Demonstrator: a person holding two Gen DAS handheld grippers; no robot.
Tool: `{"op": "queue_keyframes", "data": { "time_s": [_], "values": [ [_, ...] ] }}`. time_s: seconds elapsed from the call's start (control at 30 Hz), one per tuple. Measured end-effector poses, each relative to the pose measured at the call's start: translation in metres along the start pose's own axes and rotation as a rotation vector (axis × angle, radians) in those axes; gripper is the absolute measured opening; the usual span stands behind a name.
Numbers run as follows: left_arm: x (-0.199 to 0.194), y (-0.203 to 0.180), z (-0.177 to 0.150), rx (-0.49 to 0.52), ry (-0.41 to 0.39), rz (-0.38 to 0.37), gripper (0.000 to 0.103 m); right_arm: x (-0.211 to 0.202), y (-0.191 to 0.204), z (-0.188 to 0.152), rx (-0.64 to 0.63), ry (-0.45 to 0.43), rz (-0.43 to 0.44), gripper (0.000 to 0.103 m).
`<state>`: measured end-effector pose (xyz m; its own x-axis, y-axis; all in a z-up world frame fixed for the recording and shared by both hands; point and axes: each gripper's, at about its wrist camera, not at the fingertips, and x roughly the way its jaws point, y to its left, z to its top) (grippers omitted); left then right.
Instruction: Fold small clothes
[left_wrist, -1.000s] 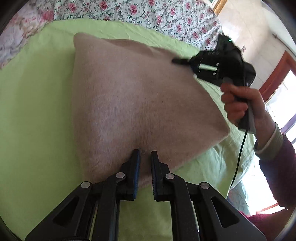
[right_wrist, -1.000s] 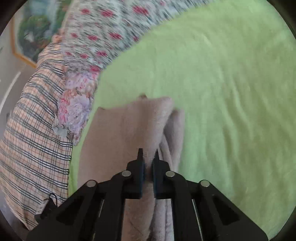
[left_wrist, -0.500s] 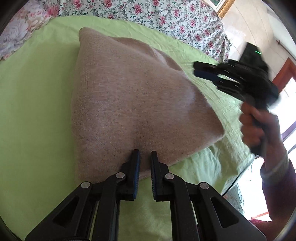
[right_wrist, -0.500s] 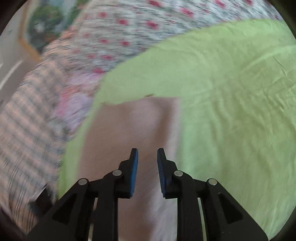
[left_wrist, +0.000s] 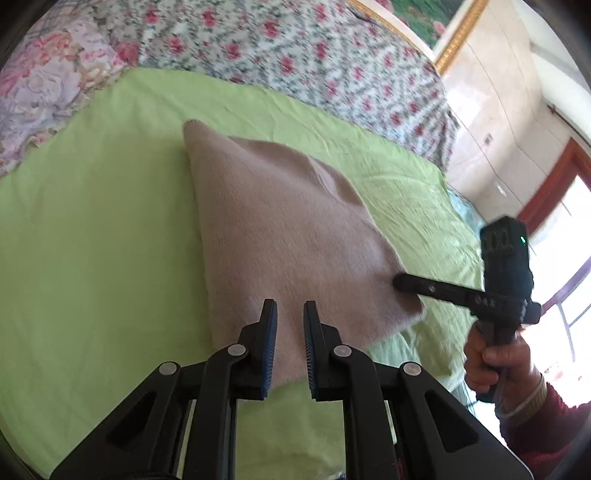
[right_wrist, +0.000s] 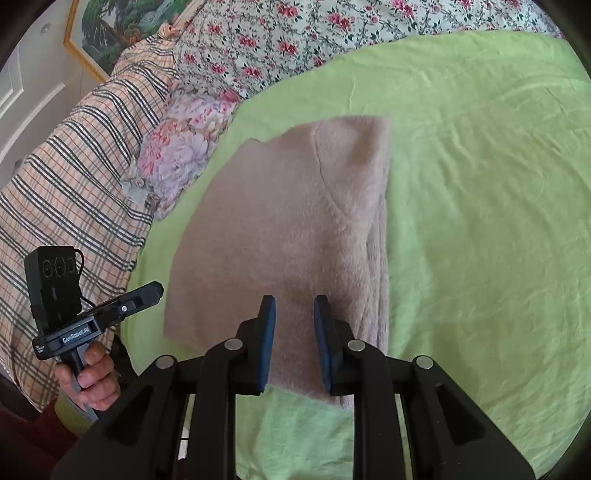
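The sweater (left_wrist: 291, 236), a fuzzy beige knit, lies folded flat on the green sheet (left_wrist: 92, 240) of the bed, toward the bed's near edge, with its far corner pointing at the flowered quilt (left_wrist: 295, 55) along the far side. In the right wrist view a seam runs across its upper layer and a folded edge runs down its right side.

The left tongs (left_wrist: 289, 345) hang over the near edge of the sweater; their jaws are opening, a narrow gap between the blue pads, with nothing between them. The right tongs (right_wrist: 294, 341) hover over the sweater's near right part, jaws apart and empty.

In the left wrist view the right tongs (left_wrist: 402, 282) reach toward the sweater's right corner, gripped by a hand (left_wrist: 495, 362) in a dark red sleeve (left_wrist: 546, 424). A plaid blanket (right_wrist: 74, 166) and a flowered pillow (right_wrist: 181, 147) sit at the bed's left side.
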<state>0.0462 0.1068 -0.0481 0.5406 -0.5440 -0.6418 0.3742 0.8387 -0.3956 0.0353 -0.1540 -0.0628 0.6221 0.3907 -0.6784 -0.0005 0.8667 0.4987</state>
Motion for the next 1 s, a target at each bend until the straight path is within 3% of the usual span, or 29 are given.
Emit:
{"op": "queue_keyframes", "data": {
  "time_s": [0.13,0.2,0.57,0.63,0.73,0.77,0.8,0.83,1.0],
  "values": [
    [0.025,0.001,-0.018,0.021,0.078,0.065,0.011,0.012,-0.01,-0.017,-0.052,0.066,-0.121,0.021],
    [0.037,0.012,-0.025,-0.006,0.111,0.07,0.01,0.012,-0.015,-0.024,-0.055,0.055,-0.116,0.018],
    [0.033,0.01,-0.028,-0.025,0.104,0.068,0.007,0.004,-0.01,-0.029,-0.066,0.063,-0.147,0.018],
    [0.022,0.006,-0.021,-0.02,0.087,0.064,0.009,-0.008,-0.008,-0.022,-0.031,0.034,-0.112,0.021],
    [0.003,0.006,-0.006,-0.012,0.03,0.059,0.015,-0.028,-0.005,-0.003,-0.004,-0.08,-0.087,0.024],
    [0.0,0.007,0.0,-0.017,0.017,0.057,0.02,-0.03,-0.008,0.006,0.016,-0.101,-0.083,0.032],
    [-0.001,0.009,0.006,-0.023,0.007,0.058,0.025,-0.028,-0.011,0.018,0.039,-0.111,-0.072,0.04],
    [0.0,0.012,0.012,-0.031,0.001,0.068,0.032,-0.024,-0.014,0.027,0.056,-0.121,-0.068,0.041],
    [0.023,0.03,0.032,-0.09,0.023,0.13,0.034,0.013,-0.034,0.063,0.182,-0.09,-0.049,0.042]
  ]
}}
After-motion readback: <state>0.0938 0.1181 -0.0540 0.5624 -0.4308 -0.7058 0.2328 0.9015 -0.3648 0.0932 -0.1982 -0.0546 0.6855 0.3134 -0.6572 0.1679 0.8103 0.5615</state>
